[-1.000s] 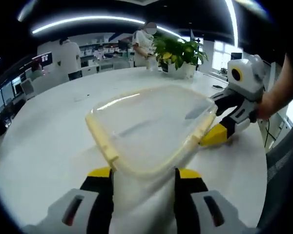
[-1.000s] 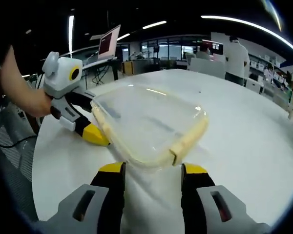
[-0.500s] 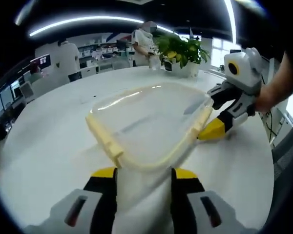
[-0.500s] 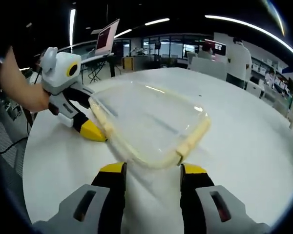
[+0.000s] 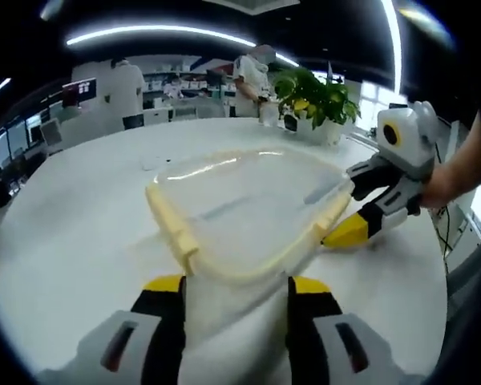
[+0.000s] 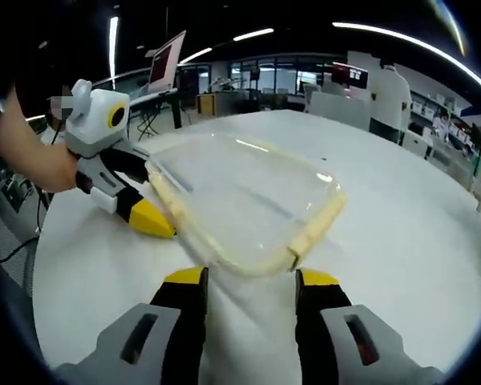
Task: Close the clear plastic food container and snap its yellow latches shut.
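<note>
White round table (image 5: 72, 241), clear container (image 5: 240, 204) mid-table, lid seemingly on already. Yellow latches (image 5: 172, 224) along the edges, snapped or not impossible to tell. Left gripper (image 5: 235, 290) gaping at the near corner, right gripper (image 6: 242, 282) likewise released, grasping nothing.

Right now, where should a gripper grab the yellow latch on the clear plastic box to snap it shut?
Probably the long pale yellow latch on the clear plastic food container. Grip mid-length, from the white table side outside the box. The bar runs straight along the rim and sticks outward, giving the open left gripper two flat faces. The right gripper is beside the opposite latch.
</note>
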